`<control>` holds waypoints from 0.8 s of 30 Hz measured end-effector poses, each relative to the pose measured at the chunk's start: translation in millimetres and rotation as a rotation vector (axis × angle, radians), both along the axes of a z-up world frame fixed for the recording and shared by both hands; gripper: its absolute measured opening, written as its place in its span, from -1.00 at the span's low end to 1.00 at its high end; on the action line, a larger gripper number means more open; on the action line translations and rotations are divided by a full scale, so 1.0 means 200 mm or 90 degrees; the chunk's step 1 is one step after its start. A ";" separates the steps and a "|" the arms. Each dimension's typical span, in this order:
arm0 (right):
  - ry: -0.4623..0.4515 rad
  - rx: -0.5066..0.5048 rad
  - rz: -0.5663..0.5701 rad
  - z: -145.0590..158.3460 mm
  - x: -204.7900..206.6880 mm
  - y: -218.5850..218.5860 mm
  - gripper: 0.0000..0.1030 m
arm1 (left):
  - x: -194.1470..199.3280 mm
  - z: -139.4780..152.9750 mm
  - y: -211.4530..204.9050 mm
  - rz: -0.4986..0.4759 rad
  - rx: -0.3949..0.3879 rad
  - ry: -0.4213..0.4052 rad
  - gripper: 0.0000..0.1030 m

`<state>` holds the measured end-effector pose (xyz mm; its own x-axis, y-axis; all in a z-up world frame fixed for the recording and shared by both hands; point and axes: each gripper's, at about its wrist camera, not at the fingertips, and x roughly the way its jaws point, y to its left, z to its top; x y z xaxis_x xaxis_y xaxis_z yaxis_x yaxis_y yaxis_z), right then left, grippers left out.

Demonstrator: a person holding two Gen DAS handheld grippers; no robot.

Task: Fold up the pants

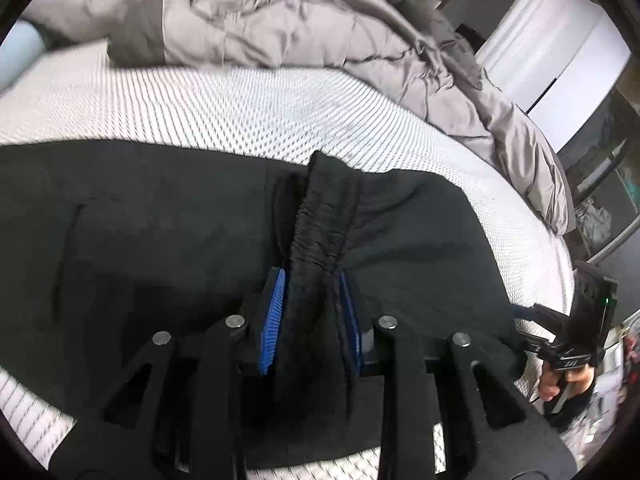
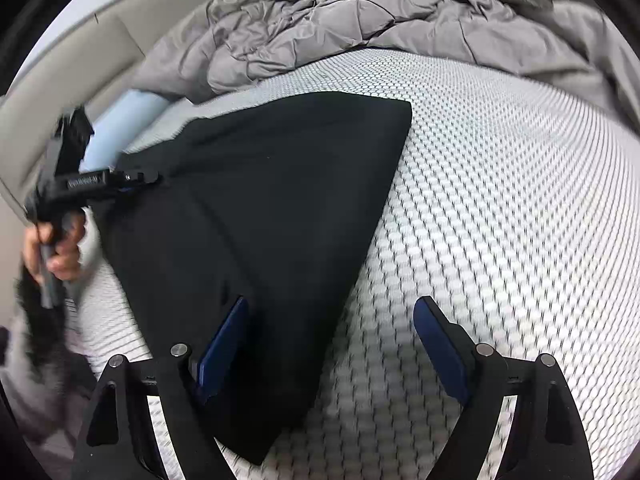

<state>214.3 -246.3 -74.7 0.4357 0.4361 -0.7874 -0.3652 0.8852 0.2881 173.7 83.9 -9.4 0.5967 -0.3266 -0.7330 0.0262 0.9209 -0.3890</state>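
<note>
Black pants lie folded lengthwise on the white mesh mattress. In the left wrist view my left gripper is shut on the bunched elastic waistband of the pants; the blue pads pinch the gathered cloth. My right gripper is open, its left finger resting over the pants' near end and its right finger over bare mattress. The left gripper also shows in the right wrist view at the pants' far left edge, and the right gripper shows in the left wrist view.
A rumpled grey duvet is piled along the far side of the bed. A light blue pillow lies by the beige headboard. White wardrobe doors stand beyond the bed.
</note>
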 end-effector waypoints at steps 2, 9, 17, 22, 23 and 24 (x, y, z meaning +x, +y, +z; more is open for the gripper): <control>0.030 0.057 0.020 -0.02 -0.02 -0.04 0.67 | -0.05 0.05 -0.08 -0.006 0.024 -0.025 -0.34; 0.041 0.066 0.059 -0.04 -0.13 0.00 -0.52 | -0.12 0.19 -0.39 -0.050 0.088 -0.080 -0.14; 0.080 0.008 0.085 -0.08 -0.25 -0.05 -0.53 | -0.05 0.09 -0.22 0.059 0.180 -0.004 -0.09; 0.020 0.019 0.067 0.06 -0.31 -0.17 0.14 | -0.08 0.08 -0.16 0.091 0.180 -0.019 -0.09; 0.005 0.031 0.050 0.08 -0.30 -0.19 0.20 | -0.10 0.11 -0.18 0.092 0.170 -0.046 -0.08; -0.007 0.053 0.028 0.11 -0.29 -0.23 0.21 | -0.13 0.15 -0.20 0.092 0.166 -0.069 -0.09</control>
<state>156.7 -292.3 -53.6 0.4231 0.5193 -0.7425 -0.4070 0.8411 0.3563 148.1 43.0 21.2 0.7024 -0.0428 -0.7105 -0.0833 0.9864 -0.1418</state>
